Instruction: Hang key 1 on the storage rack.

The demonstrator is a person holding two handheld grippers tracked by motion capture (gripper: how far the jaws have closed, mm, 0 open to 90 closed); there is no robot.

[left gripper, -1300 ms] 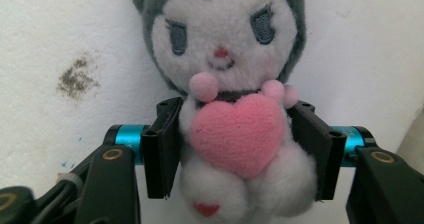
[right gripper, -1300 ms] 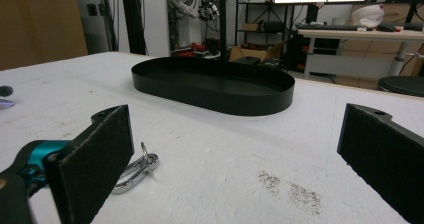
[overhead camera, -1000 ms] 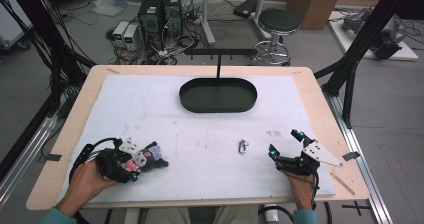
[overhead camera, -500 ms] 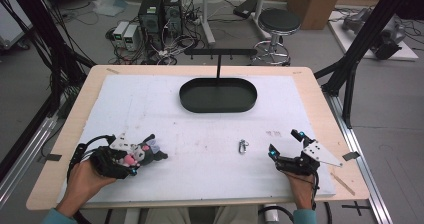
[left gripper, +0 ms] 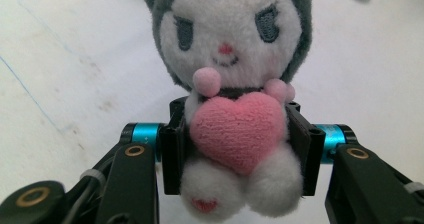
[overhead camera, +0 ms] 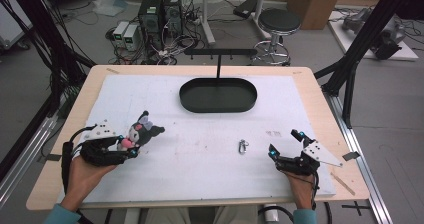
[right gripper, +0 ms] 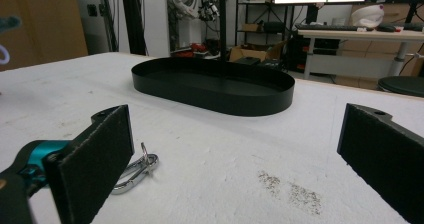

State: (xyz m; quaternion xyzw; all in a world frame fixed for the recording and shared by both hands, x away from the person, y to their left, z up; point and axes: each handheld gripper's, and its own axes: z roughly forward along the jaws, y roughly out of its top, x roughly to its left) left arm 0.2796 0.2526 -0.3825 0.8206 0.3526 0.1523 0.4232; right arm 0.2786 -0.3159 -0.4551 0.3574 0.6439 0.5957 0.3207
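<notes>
My left gripper [left gripper: 235,149] clamps the plush toy [left gripper: 232,84] at its body, lifted just above the white mat [overhead camera: 200,159] near its left edge. My right gripper [overhead camera: 282,148] rests wide open, empty, the metal clip [overhead camera: 242,146] just beside it.

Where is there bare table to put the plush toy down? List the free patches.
Free: the white mat left of the black tray, and the stretch between the plush toy and the metal clip. Tighter around the clip, near the right gripper.
</notes>
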